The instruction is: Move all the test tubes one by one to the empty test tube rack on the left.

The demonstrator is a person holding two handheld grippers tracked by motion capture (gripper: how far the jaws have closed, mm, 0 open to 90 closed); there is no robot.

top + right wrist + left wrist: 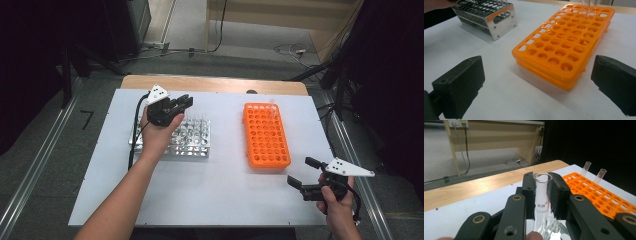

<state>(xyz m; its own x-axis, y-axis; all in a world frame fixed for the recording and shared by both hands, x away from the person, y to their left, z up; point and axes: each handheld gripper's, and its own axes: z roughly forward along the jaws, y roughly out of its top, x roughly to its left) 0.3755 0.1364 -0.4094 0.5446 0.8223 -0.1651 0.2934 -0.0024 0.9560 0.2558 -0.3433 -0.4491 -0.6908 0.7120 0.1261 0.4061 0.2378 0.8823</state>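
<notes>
The right tool (300, 174) sits low at the near right corner of the white worktop (225, 190), held in the person's right hand (337, 200), its jaws wide apart with nothing between them. Seen from the right gripper view, the two black pads (461, 85) stand at either edge of the frame with bare worktop between. Just ahead of this tool lies the orange plastic tube rack (564, 42), flat on the worktop, its near corner pointing between the jaws. At its far end the lower parts of two clear tubes stand in holes. Beyond it and to the tool's left stands the metal tube rack (486, 17).

Farther off, the left tool (181, 105) is held in the person's left hand (157, 132) above the metal tube rack (192, 142), at its far left part. Its jaws are clamped on a clear glass test tube (541, 195), which stands upright between the pads with its open rim level with the jaw tips. Grey printed lettering shows on the tube's wall between the pads. Below the tool, shiny metal of the rack shows around the tube's lower part; whether the tube's foot is in a hole I cannot tell. Ahead and to the right of this tool lies the orange rack, where two empty test tubes (600, 176) stand tilted in its far corner. Beyond the worktop's wooden edge (474, 187) is grey floor.
</notes>
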